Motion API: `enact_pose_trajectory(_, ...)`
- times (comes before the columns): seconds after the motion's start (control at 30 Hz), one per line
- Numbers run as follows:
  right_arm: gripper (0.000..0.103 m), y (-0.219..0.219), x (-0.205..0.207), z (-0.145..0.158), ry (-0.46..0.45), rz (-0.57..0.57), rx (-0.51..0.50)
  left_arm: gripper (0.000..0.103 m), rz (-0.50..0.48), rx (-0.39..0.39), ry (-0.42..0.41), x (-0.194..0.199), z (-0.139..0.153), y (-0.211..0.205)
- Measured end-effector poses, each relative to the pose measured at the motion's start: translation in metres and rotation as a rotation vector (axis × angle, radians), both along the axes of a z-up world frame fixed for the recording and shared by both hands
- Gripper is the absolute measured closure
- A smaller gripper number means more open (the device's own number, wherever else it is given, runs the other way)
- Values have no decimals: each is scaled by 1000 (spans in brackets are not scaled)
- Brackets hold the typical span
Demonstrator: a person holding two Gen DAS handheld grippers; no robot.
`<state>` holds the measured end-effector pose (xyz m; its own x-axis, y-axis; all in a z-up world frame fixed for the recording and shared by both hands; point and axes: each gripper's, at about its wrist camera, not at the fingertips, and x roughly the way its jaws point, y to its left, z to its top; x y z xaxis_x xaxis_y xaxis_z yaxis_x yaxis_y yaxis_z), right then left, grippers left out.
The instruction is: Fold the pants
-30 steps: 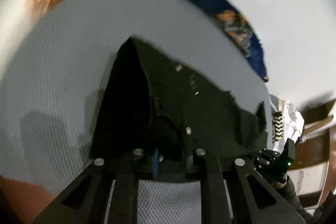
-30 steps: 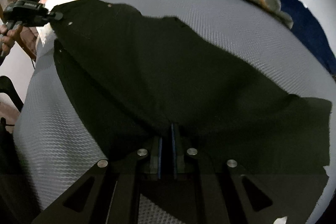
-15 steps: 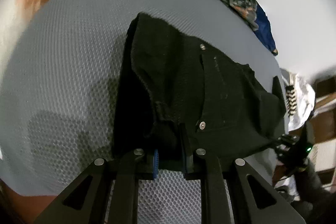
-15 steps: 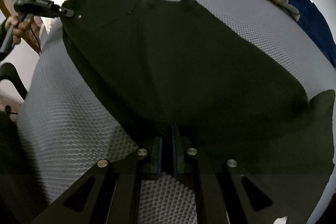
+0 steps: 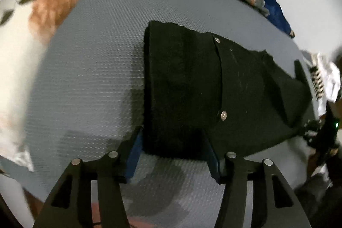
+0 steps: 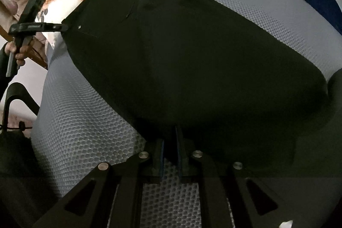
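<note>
1. Your left tool (image 5: 173, 149) is opening, its jaws clear of the black pants (image 5: 213, 91) edge between them.
2. Your right tool (image 6: 171, 149) stands narrow, opening slightly, fabric between its jaws.
3. Pants lie folded over on the grey bed (image 5: 89, 69); further folds likely remain.

Left gripper (image 5: 174, 150) angled steeply down, jaws opening — right gripper (image 6: 170, 142) likewise down-tilted, jaws nearly together.

open mattress (image 5: 85, 78) leftward — pillow (image 5: 32, 14) beyond
</note>
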<state>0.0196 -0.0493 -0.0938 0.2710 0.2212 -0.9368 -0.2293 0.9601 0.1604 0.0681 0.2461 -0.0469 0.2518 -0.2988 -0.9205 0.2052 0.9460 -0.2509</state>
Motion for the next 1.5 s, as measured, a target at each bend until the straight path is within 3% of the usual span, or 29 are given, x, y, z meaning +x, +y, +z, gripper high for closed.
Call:
enact_pose_trajectory(0.13, 92, -6, 0, 0, 2, -32, 38, 48, -21, 119, -88, -17, 29, -1)
enact_pose_trajectory(0.2, 92, -10, 0, -1, 10, -54, 60, 48, -53, 138, -154, -24, 45, -13)
enact_pose_trajectory(0.4, 88, -15, 5, 3, 9, -89, 99, 48, -353, -6, -247, -41, 70, -121)
enact_pose_trajectory(0.53, 87, -17, 6, 7, -1, -111, 124, 48, -586, -96, -193, -46, 52, -211)
enact_pose_trajectory(0.67, 86, -22, 5, 9, -6, -119, 134, 48, -723, -103, -140, -52, 29, -265)
enact_pose_trajectory(0.83, 86, -26, 7, 10, -8, -123, 154, 49, -784, -72, -115, -50, 9, -298)
enact_pose_trajectory(1.0, 83, -30, 5, 13, 9, -123, 154, 91, -787, -29, -108, -41, -7, -316)
enact_pose_trajectory(1.1, 74, -40, -2, 27, -13, -138, 156, 95, -771, -39, -97, -40, -12, -321)
enact_pose_trajectory(1.13, 66, -49, -6, 35, -37, -157, 150, 95, -770, -42, -100, -40, -13, -319)
enact_pose_trajectory(1.2, 64, -67, -8, 47, -78, -195, 127, 95, -764, -47, -104, -43, -12, -320)
enact_pose_trajectory(1.37, 63, -151, 3, 65, -137, -424, 63, 96, -735, -85, -97, -41, -12, -312)
enact_pose_trajectory(1.5, 57, -216, 22, 63, -149, -621, 123, 96, -701, -116, -79, -42, -15, -302)
